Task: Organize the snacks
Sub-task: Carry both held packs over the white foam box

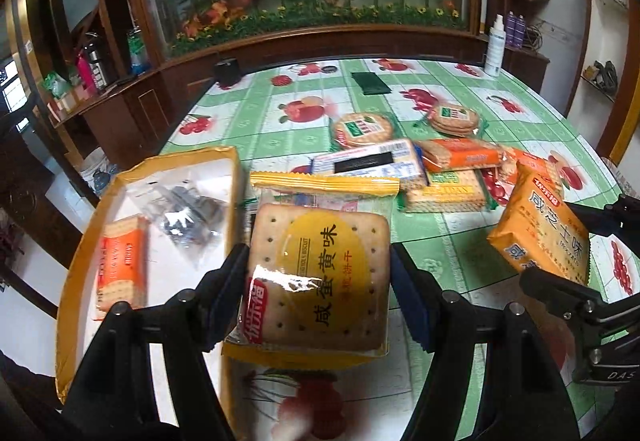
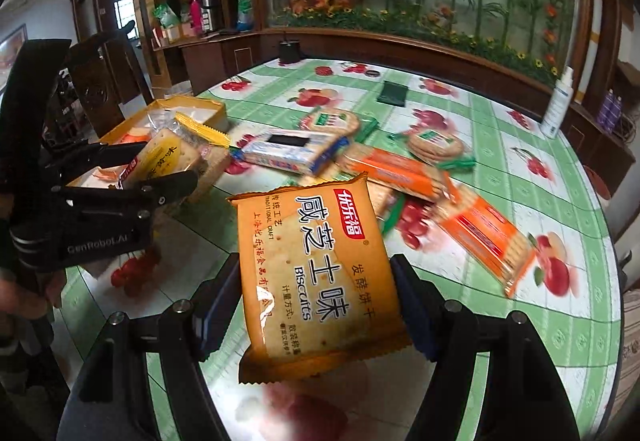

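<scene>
Up close, the left gripper (image 1: 318, 281) clamps a yellow salted-egg-yolk cracker packet (image 1: 320, 273) by its two side edges, held above the table's near edge just right of a yellow cardboard box (image 1: 236, 169). Inside the box lie an orange cracker packet (image 1: 122, 261) and a clear bag (image 1: 188, 213). Further right, the right gripper (image 2: 316, 293) pinches an orange cheese biscuit packet (image 2: 316, 269) the same way. Beyond both, more biscuit packets (image 2: 384, 165) lie piled on the fruit-print tablecloth (image 1: 248, 121).
</scene>
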`<state>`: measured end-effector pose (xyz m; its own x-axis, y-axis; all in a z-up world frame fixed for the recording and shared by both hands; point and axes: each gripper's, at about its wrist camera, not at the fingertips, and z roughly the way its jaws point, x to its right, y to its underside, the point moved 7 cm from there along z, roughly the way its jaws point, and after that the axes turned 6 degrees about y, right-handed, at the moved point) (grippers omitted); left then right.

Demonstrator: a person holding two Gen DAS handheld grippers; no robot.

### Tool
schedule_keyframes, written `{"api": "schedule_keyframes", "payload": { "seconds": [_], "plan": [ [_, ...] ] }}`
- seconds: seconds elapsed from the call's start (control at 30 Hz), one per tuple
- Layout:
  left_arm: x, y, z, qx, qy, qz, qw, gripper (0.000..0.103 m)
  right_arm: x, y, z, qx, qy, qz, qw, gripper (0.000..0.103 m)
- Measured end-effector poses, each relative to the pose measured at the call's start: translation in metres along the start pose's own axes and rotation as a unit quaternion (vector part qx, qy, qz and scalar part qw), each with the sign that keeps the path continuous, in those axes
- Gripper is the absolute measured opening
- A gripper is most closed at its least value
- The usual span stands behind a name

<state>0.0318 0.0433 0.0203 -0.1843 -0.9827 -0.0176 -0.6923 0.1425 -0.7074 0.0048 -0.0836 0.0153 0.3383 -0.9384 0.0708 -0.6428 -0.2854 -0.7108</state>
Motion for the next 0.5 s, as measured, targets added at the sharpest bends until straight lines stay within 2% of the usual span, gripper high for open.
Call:
{"api": "schedule_keyframes", "payload": {
  "seconds": [0.5],
  "plan": [
    [-0.051,-0.001,-0.011,0.02,-0.044,-0.028,0.9985,0.071,-0.052,-0.038,0.02,0.014,-0.033,-0.033,0.999,0.073]
  ]
}}
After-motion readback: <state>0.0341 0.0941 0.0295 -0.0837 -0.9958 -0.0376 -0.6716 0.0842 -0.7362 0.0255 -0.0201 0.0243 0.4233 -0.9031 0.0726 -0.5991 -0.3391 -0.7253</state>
